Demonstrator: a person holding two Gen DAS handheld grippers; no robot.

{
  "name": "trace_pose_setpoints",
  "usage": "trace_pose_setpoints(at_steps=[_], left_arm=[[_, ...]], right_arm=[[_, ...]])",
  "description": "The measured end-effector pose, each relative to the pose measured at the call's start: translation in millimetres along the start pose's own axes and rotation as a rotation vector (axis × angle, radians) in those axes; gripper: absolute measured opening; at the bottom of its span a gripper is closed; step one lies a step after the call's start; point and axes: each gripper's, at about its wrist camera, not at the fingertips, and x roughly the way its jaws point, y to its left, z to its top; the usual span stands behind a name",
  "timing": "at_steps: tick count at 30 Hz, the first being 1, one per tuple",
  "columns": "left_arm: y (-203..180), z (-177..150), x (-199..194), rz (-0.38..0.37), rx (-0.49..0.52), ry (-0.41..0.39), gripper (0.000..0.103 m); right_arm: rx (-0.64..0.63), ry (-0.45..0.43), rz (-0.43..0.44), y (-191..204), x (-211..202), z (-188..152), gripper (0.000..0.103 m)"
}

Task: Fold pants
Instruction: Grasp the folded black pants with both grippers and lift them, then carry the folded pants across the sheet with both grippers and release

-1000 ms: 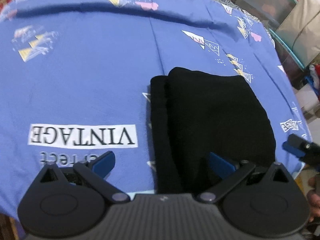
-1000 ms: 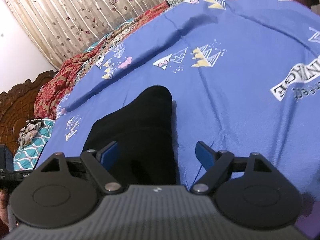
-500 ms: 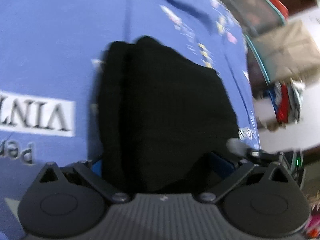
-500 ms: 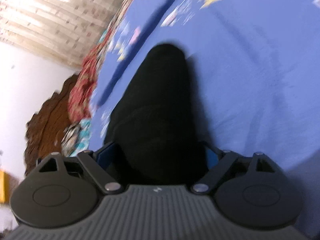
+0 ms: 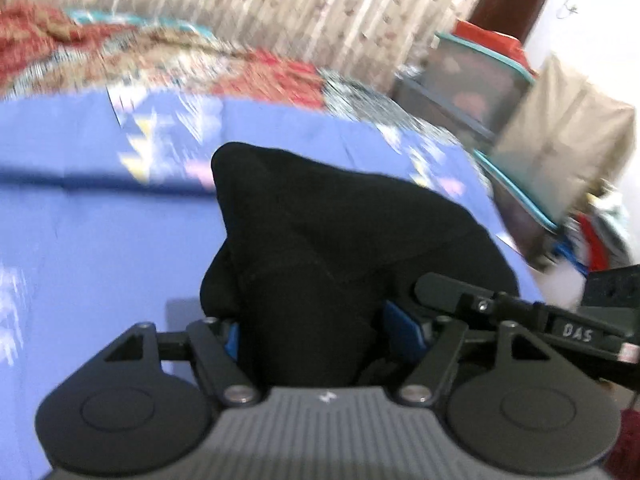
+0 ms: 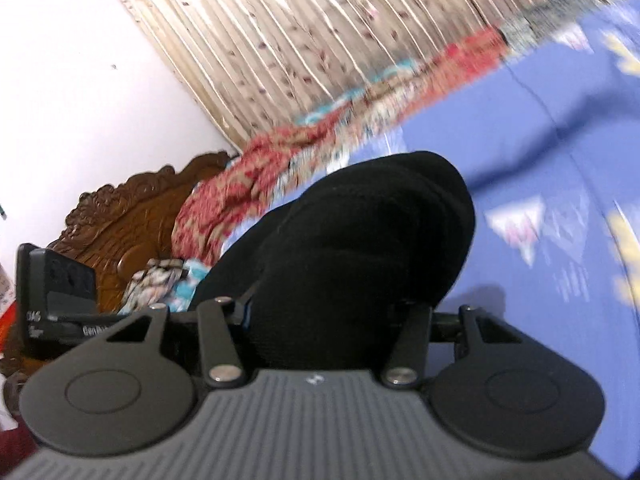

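Observation:
The folded black pants (image 5: 336, 240) are lifted off the blue printed bedsheet (image 5: 80, 240). My left gripper (image 5: 316, 336) is shut on the near edge of the bundle, which fills the gap between its blue pads. My right gripper (image 6: 324, 316) is shut on the pants (image 6: 360, 248) too, and the fabric rises in a rounded hump above its fingers. The right gripper's body shows at the right in the left wrist view (image 5: 560, 320). The left gripper shows at the left in the right wrist view (image 6: 56, 292).
A red patterned blanket (image 5: 160, 52) lies along the far side of the bed under a beige curtain (image 5: 280, 4). A carved wooden headboard (image 6: 120, 224) stands at the left. Storage boxes and a covered item (image 5: 560, 148) stand off the right bed edge.
Both grippers went from open over the flat pants to shut on the near edge. They lifted and tilted up, so the pants now hang raised above the sheet.

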Motion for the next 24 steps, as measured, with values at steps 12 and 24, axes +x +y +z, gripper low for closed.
trace_pose_setpoints(at_steps=[12,24], left_arm=[[111.8,2.7,132.8,0.263,-0.254,0.116,0.092],[14.3,-65.7,-0.7,0.561,0.015,-0.001,0.103]], right_arm=[[0.115,0.13,-0.232,-74.4,114.2,-37.2,0.07],[0.025,0.12,-0.343,-19.8,-19.3,-86.5,0.087]])
